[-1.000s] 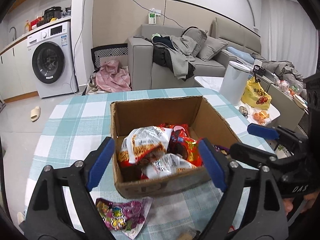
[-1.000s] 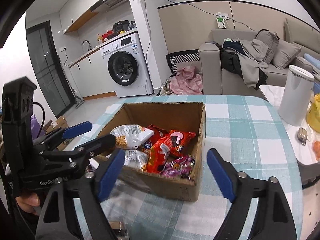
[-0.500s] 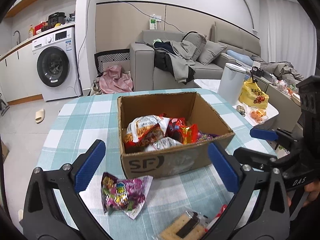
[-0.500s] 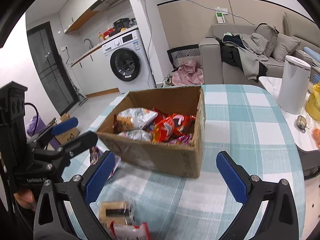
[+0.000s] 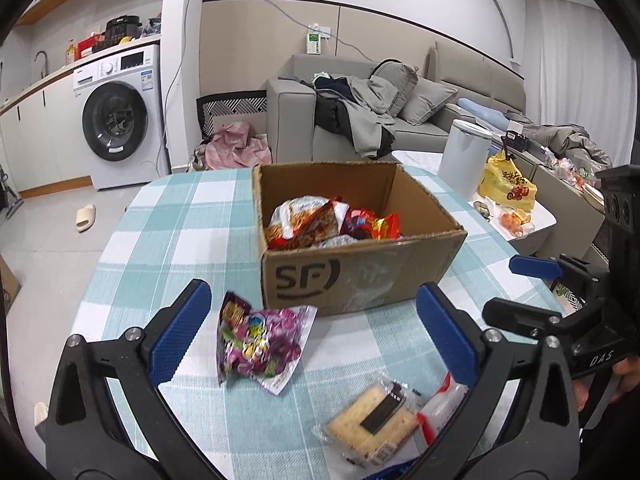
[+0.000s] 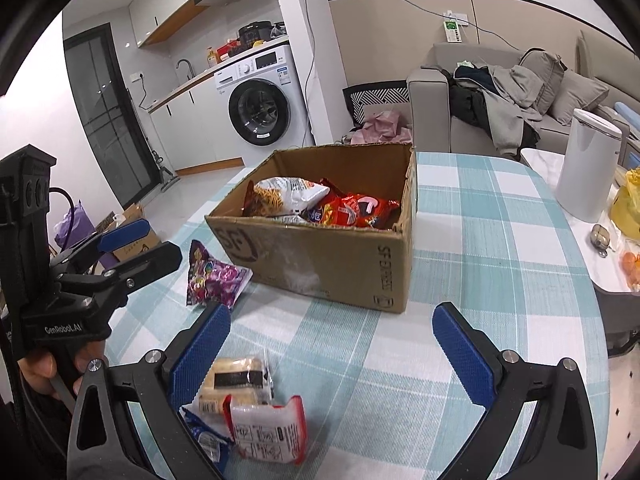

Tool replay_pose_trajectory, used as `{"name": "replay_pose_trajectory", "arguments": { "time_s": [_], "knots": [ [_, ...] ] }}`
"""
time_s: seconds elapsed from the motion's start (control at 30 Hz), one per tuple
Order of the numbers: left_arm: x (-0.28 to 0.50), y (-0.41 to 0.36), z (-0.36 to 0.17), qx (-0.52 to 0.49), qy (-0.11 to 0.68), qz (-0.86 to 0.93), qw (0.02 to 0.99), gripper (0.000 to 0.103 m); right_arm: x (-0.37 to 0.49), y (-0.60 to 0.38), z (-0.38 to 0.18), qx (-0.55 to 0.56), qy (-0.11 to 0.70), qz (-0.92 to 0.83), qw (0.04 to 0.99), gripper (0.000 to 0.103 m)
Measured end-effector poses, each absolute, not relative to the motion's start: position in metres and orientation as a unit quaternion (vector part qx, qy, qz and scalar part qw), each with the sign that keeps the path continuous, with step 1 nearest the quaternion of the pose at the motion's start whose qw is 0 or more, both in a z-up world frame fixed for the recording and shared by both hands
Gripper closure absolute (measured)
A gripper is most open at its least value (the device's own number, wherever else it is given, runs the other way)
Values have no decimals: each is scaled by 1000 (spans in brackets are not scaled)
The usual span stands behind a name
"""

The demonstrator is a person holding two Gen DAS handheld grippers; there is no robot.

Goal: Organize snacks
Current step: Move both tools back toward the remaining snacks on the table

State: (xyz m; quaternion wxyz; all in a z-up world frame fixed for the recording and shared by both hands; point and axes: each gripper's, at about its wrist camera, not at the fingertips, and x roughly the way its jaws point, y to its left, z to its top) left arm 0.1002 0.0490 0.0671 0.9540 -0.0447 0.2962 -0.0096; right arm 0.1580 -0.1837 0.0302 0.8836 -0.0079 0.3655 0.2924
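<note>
Now, line by line:

Left gripper (image 5: pixel 314 326): fingers spread wide with nothing held; its jaws have just been opening. It hangs above the tabletop short of the box, with the purple candy bag in the gap between the blue pads, untouched.

Right gripper (image 6: pixel 330 350): fingers likewise spread wide and empty, its jaws just opened. The cracker pack lies just inside its left blue pad.

Cardboard box (image 5: pixel 360 276): open-topped, printed "SF" on the near wall, standing on the tabletop beyond both grippers.

Snacks in the box: a white-and-orange chip bag (image 6: pixel 286 194) on the left, red snack packets (image 6: pixel 356 210) beside it on the right, all below the rim.

Purple candy bag (image 5: pixel 258 342): flat on the tabletop, just in front of the box's near left corner, its corner reaching the box wall.

Cracker pack (image 5: pixel 374 420): clear wrapper with a dark band, lying near the table's front edge.

Red-and-white packet (image 6: pixel 268 432): touching the cracker pack, nearer the camera; a blue wrapper (image 6: pixel 204 438) peeks out beside it.

Tabletop (image 6: pixel 480 240): covered in a teal-and-white checked cloth.

Background: washing machine (image 5: pixel 118 116), grey sofa (image 5: pixel 296 120) piled with clothes, white bin (image 6: pixel 588 168).
</note>
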Motion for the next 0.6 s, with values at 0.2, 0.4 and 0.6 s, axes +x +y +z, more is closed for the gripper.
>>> {"name": "replay_pose_trajectory", "arguments": {
  "time_s": [0.2,0.4,0.6],
  "knots": [
    [84,55,59,-49,305,-3,951,1,149,-189,25,-8,371,290,882,0],
    [76,58,51,-53,316,-2,947,1,140,-196,17,-7,378,284,881,0],
    [67,54,40,-52,326,-5,944,1,132,-200,10,-9,385,286,877,0]
  ]
}}
